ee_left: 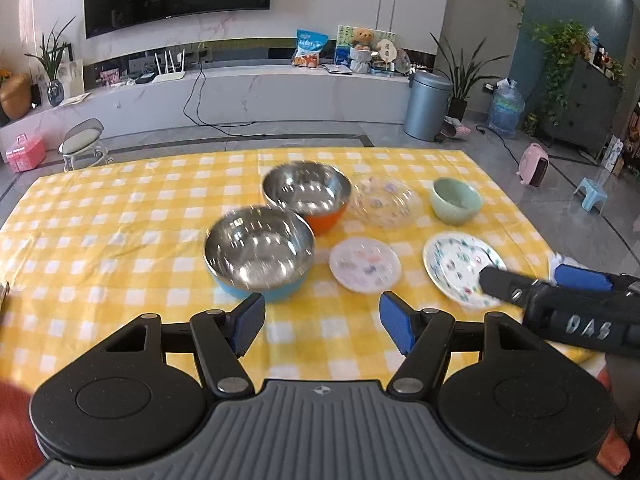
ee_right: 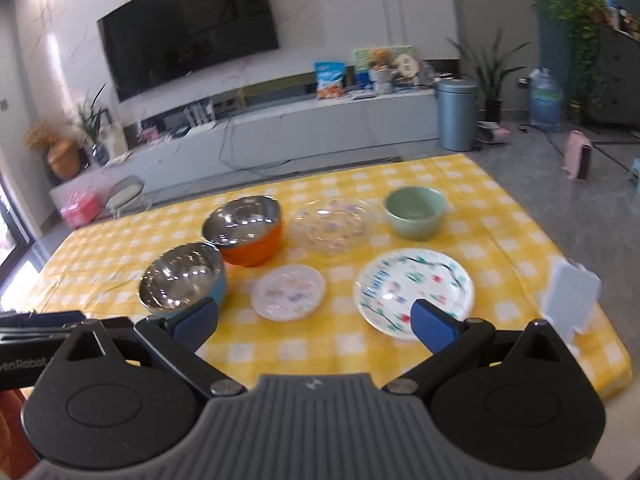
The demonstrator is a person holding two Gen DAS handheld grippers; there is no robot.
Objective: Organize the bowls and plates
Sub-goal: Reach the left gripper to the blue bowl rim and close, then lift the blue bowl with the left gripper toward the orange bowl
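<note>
Left gripper (ee_left: 322, 322) spread wide over checked tablecloth (ee_left: 100, 220) — blue-based steel bowl (ee_left: 259, 252) just ahead.

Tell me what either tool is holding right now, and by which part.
Nothing. The left tool and right tool are both open and empty above the tablecloth; the bowls and plates sit untouched.

We list: table (ee_left: 120, 220) cloth, yellow-and-white check; one steel bowl (ee_left: 259, 254) blue outside, another bowl (ee_left: 307, 194) orange outside; small bowl (ee_left: 456, 200) pale green; large plate (ee_left: 456, 260) white with green and pink sprigs; small plate (ee_left: 365, 265) white with pastel marks; glass dish (ee_left: 384, 200) clear, pastel-dotted.
</note>
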